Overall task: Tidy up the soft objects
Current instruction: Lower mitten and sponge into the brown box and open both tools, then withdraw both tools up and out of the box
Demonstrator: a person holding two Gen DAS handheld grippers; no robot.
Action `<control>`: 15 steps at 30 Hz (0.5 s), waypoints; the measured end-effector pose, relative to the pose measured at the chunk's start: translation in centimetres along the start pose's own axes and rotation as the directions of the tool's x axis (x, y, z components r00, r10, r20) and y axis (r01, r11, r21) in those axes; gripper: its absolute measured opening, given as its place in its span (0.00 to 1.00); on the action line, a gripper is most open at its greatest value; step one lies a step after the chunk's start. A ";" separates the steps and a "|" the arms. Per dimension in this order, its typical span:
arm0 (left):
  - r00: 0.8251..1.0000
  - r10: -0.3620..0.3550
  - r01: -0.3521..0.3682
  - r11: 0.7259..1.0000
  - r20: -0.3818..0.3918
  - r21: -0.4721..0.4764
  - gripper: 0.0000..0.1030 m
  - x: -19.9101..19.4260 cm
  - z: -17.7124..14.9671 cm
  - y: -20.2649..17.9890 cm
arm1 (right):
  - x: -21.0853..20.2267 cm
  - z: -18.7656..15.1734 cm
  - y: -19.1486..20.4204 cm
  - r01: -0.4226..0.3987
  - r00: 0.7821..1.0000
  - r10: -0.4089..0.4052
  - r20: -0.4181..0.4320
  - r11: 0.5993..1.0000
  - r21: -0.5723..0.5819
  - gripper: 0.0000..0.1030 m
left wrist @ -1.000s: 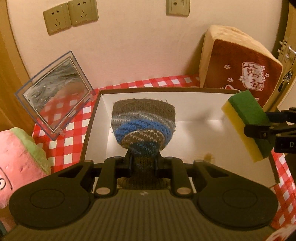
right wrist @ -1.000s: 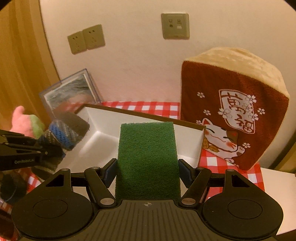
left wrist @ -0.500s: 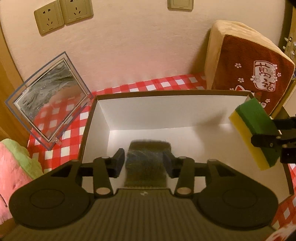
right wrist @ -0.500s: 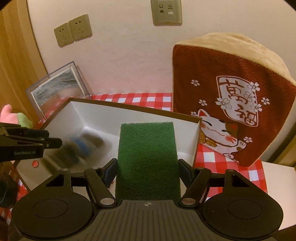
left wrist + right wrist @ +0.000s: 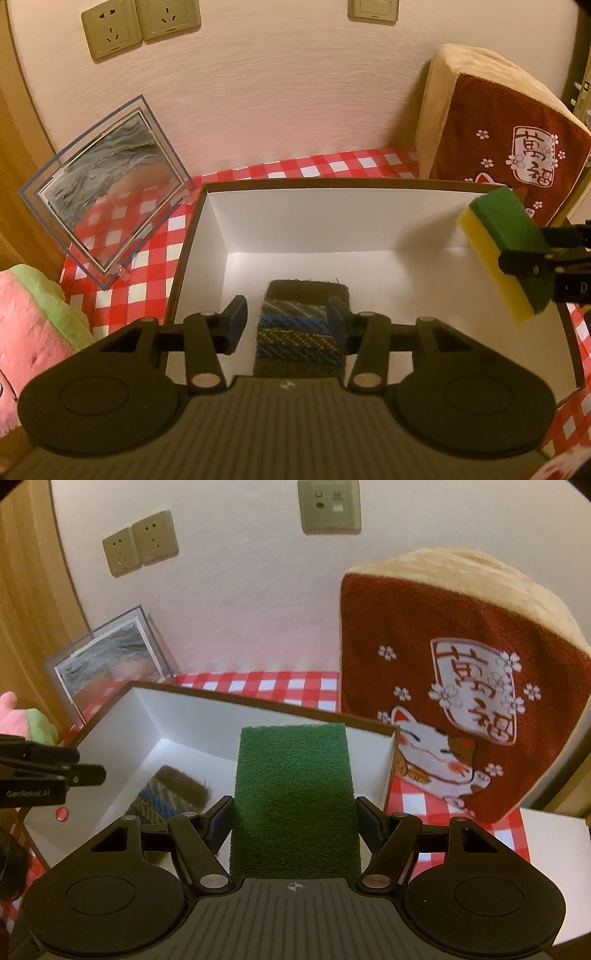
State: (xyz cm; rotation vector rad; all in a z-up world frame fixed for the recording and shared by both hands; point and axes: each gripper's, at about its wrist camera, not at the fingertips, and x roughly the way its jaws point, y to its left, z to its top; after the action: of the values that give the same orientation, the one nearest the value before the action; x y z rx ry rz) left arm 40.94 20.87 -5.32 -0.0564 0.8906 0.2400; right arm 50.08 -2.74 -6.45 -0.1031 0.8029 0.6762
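Our left claw [image 5: 287, 317] has just spread, letting go of the knitted sock [image 5: 301, 334] onto the floor of the white box [image 5: 369, 229] near its front wall. Our right claw [image 5: 294, 821] pinches the sponge [image 5: 295, 797] over the box's right edge — released too early, it may tip out onto the counter [image 5: 439, 805].

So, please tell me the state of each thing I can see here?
Knitted sock: lying flat in the box, released.
Box: open, no lid.
Sponge: held in the air above the box.
Left claw: open.
Right claw: shut on sponge.
Cushion: upright.
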 end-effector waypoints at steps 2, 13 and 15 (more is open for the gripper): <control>1.000 0.001 -0.001 1.000 0.001 -0.004 0.44 -0.2 0.0 0.1 | 0.1 0.2 -0.1 -0.001 1.000 0.001 0.008 1.000 0.001 0.69; 1.000 -0.007 0.008 1.000 0.023 -0.030 0.46 -2.2 -0.4 0.4 | -1.6 -0.1 -0.5 -0.018 0.998 0.017 0.065 1.000 0.013 0.83; 1.000 -0.010 0.011 0.999 0.028 -0.031 0.47 -2.7 -0.5 0.4 | -2.1 -0.3 -0.5 -0.025 0.998 0.024 0.065 1.000 0.011 0.83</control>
State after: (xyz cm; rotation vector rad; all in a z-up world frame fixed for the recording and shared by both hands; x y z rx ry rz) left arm 38.83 20.71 -3.50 -0.0861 0.8585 0.2445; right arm 49.12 -4.29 -5.31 -0.0602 0.7467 0.6948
